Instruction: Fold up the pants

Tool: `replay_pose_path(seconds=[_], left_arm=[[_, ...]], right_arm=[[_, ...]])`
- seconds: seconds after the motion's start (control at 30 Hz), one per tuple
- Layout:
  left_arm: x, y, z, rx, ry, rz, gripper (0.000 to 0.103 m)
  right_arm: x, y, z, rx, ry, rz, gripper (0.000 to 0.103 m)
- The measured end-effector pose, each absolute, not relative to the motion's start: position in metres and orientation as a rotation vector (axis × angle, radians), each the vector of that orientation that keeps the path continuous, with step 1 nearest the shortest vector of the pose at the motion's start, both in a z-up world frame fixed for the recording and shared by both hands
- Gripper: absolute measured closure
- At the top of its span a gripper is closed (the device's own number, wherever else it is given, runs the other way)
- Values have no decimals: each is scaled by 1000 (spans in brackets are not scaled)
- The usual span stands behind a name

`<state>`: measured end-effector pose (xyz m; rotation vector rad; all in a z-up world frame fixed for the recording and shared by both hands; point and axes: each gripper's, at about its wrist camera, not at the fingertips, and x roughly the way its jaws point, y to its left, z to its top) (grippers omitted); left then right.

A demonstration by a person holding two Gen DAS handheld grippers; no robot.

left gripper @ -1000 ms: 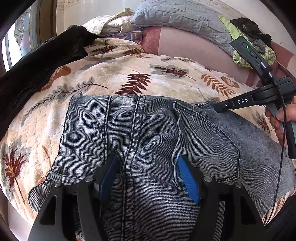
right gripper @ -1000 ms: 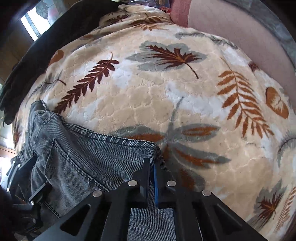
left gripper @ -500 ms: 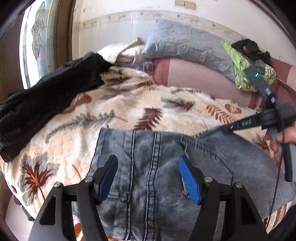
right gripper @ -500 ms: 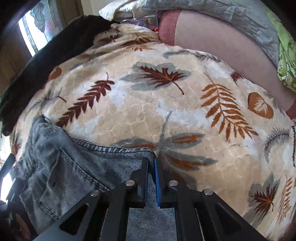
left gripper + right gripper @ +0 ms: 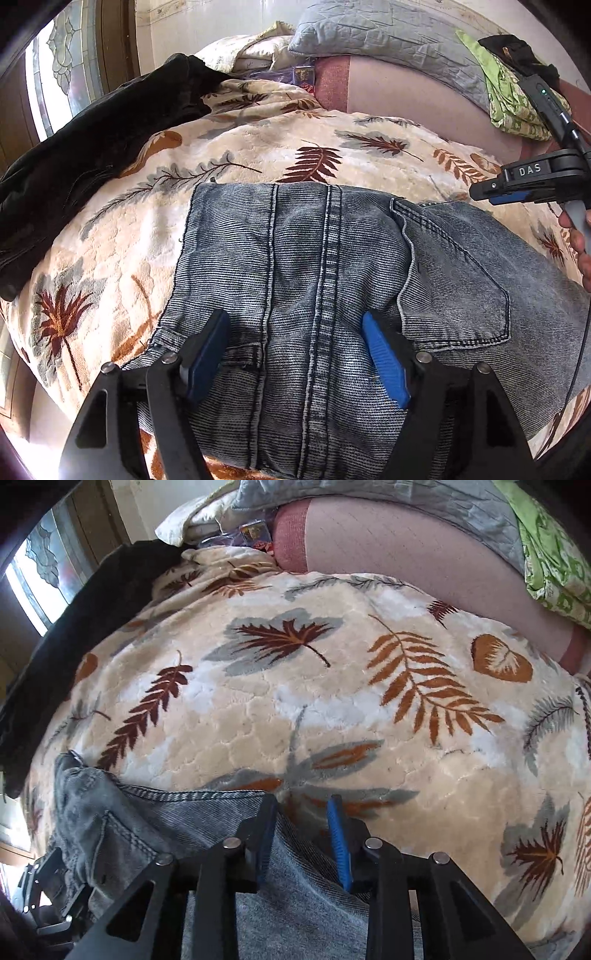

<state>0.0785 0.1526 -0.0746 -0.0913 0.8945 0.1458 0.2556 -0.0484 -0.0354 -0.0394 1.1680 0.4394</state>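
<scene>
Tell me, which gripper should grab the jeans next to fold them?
Probably the left gripper: it hangs open over the middle of the jeans. The right gripper, also open, sits at their corner edge.

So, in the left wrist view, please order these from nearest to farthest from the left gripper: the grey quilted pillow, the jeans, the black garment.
1. The jeans: directly under the left gripper, between its open fingers.
2. The black garment: on the left, along the leaf-print blanket edge.
3. The grey quilted pillow: at the far top, by the wall.
</scene>
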Motion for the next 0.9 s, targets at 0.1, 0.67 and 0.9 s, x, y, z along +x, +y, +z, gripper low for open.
replay_pose_path(seconds=[0.1, 0.67, 0.9], left_arm=[[78, 153, -74, -93, 894, 146, 28], [79, 149, -74, -87, 877, 180, 26], [77, 147, -75, -72, 873, 190, 26]], right_arm=[[252, -36, -40, -104, 1172, 472, 35], [207, -128, -12, 53, 1100, 286, 55], [142, -327, -67, 580, 1228, 117, 39]])
